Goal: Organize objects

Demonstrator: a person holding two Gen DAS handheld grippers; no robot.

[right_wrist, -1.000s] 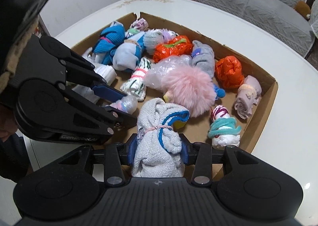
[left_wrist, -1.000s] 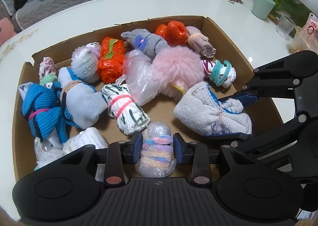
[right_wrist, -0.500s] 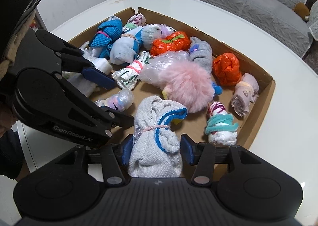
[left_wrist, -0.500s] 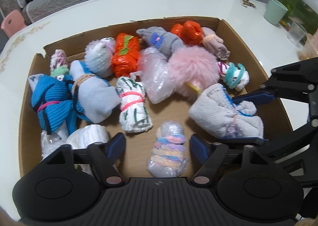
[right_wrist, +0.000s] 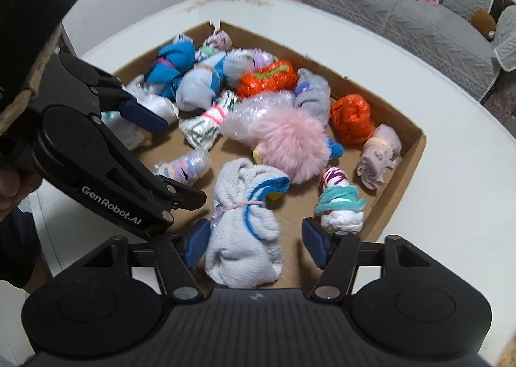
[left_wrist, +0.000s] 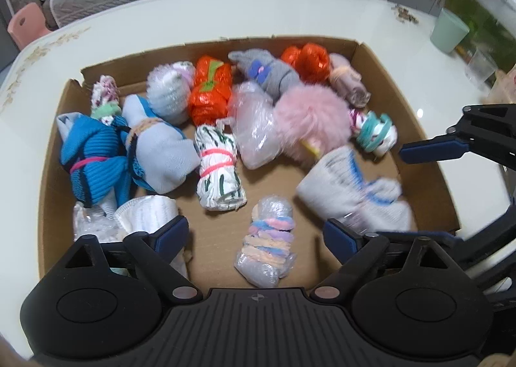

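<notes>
L gripper: jaws opening, spread wide; wrapped pastel roll lies loose between them, pads clear of it.
R gripper: jaws opening; grey sock bundle between them, L pad just beside it, R pad clear.
Box: cardboard, on white table; both bundles lie by its near wall.
Free floor: bare strip betw. pastel roll and grey bundle.
Far side: pink pompom, orange bags, blue socks packed tight to back wall.
</notes>
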